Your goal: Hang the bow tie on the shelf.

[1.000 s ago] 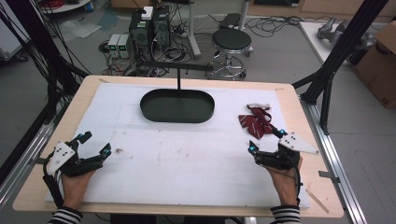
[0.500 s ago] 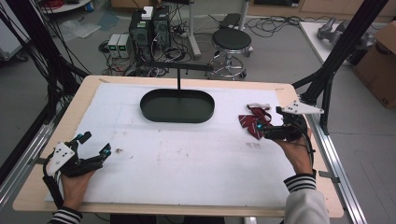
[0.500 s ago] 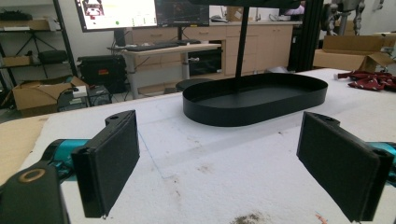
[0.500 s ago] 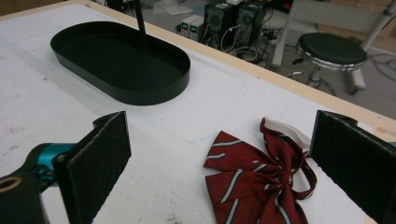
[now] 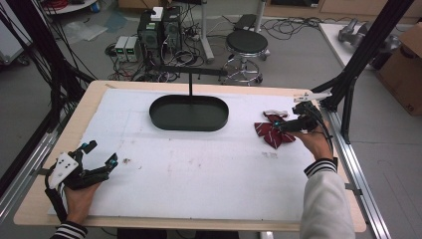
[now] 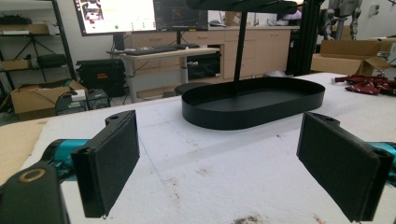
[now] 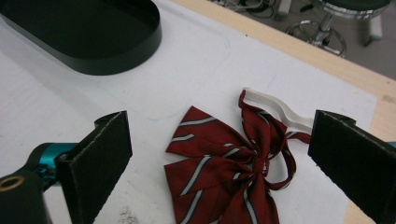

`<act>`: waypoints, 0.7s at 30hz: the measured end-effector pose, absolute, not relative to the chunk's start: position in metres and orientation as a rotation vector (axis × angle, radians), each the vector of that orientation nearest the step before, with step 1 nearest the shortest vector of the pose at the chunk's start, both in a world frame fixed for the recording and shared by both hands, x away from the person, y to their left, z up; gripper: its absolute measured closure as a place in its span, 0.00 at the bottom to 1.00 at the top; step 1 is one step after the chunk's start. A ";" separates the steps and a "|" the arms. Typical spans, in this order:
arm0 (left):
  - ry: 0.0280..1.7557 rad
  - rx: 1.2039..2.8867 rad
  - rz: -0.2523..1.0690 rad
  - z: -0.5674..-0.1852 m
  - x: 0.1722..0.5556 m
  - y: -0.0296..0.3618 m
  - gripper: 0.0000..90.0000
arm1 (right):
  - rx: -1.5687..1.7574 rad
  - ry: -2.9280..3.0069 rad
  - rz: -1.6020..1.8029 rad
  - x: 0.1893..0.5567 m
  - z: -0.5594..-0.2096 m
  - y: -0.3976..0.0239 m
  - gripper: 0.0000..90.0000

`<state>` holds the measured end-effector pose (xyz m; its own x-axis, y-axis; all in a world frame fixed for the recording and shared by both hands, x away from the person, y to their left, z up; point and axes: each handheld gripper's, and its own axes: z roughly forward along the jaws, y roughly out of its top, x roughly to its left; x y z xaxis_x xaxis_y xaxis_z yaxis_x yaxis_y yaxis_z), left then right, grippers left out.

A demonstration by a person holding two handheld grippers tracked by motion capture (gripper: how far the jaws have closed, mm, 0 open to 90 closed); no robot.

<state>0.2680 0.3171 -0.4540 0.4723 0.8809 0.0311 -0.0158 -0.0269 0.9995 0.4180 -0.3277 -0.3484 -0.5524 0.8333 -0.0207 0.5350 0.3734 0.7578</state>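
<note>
A dark red bow tie with pale stripes (image 5: 271,132) (image 7: 224,161) lies flat on the white sheet at the right, a white strap (image 7: 275,108) curling from its knot. My right gripper (image 5: 284,125) (image 7: 224,172) hovers open just above it, one jaw on each side of the bow. A black oval tray (image 5: 189,113) (image 6: 254,100) (image 7: 84,32) on a thin post stands at the table's middle back. My left gripper (image 5: 99,154) (image 6: 233,168) rests open at the front left, empty, pointing toward the tray.
The white foam sheet (image 5: 199,169) covers most of the wooden table (image 5: 40,199). Black frame posts (image 5: 358,69) rise at the right edge. A stool (image 5: 247,45) and computers (image 5: 154,30) stand on the floor behind.
My right gripper has moved from the front right up and forward to the bow tie, and now straddles it. The left gripper has stayed put.
</note>
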 end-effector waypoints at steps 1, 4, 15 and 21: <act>0.819 1.419 0.863 -0.454 0.268 0.317 0.15 | 1.203 2.231 1.007 0.422 -0.352 -0.329 0.07; 0.818 1.422 0.865 -0.454 0.268 0.317 0.15 | 1.247 2.229 0.991 0.430 -0.359 -0.334 0.07; 0.817 1.424 0.871 -0.454 0.268 0.316 0.15 | 1.325 2.313 0.856 0.457 -0.388 -0.337 0.19; 0.815 1.428 0.874 -0.454 0.268 0.316 0.15 | 1.341 2.331 0.788 0.465 -0.385 -0.335 0.21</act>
